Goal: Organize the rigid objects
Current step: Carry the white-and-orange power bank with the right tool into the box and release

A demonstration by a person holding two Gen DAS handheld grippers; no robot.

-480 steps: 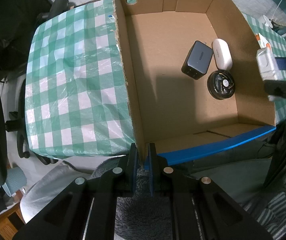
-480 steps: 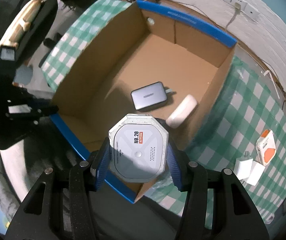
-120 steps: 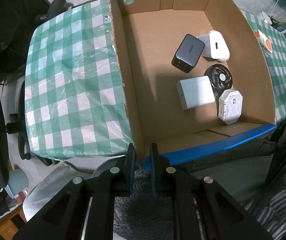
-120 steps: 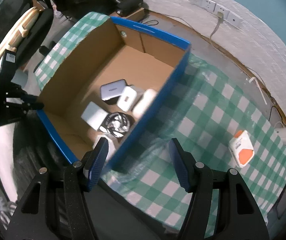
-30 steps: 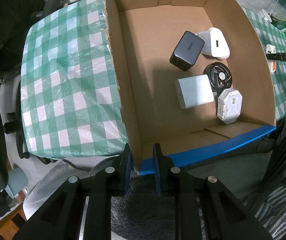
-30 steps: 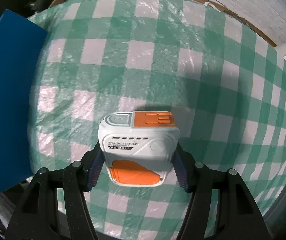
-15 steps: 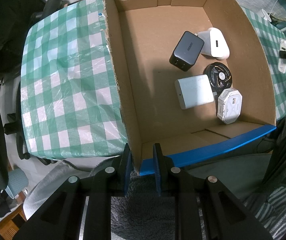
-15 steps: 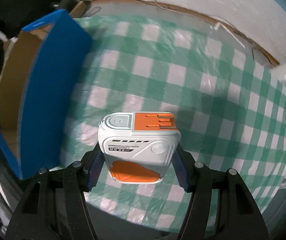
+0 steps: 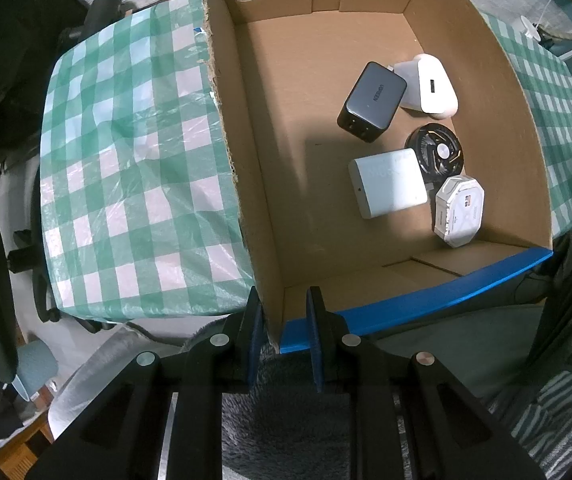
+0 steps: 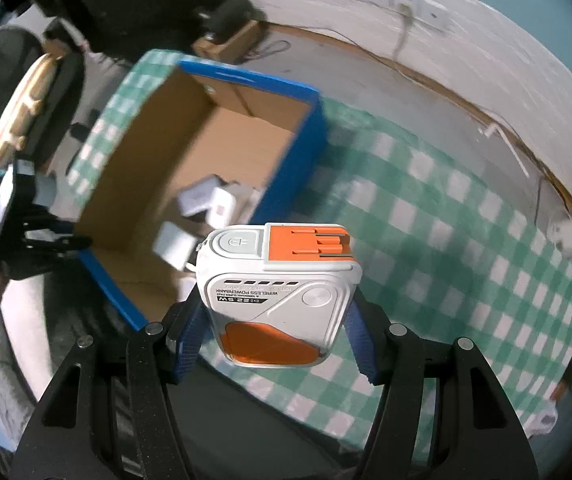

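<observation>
— Gripping it by the two long side faces, is that right? I mean the white and orange plastic power bank [image 10: 278, 296] in the right claw [image 10: 276, 340].

— Yes. The right claw's blue pads [image 10: 190, 336] are clamped on its flat sides, with the printed face towards the camera and the orange plug end pointing away. It hangs in the air above the green and white checked plastic cloth on the worktop [image 10: 446, 240], just beside the open brown cardboard box with blue outer walls [image 10: 302, 136].

— How do you reckon it handles?

— Rigid shell, so it will not give under the pads. I would judge it fairly heavy for its size, as such battery blocks are, and the plastic looks smooth, so it could slide if the grip slackens. The flat sides are the sensible place to hold; the rounded corners are not.

— And the other hand?

— The left claw [image 9: 282, 328] stands nearly together, pinching the box's near corner [image 9: 270, 308], seemingly to steady it.

— Room inside?

— Five things lie towards one side of the box floor: a dark grey charger block [image 9: 372, 102], a white charger [image 9: 426, 84], a black round fan-like disc [image 9: 438, 154], a pale blue-grey square block [image 9: 390, 184] and a white octagonal case [image 9: 460, 210]. The bare cardboard beside them looks the safer landing; a drop onto the others risks a knock.
</observation>
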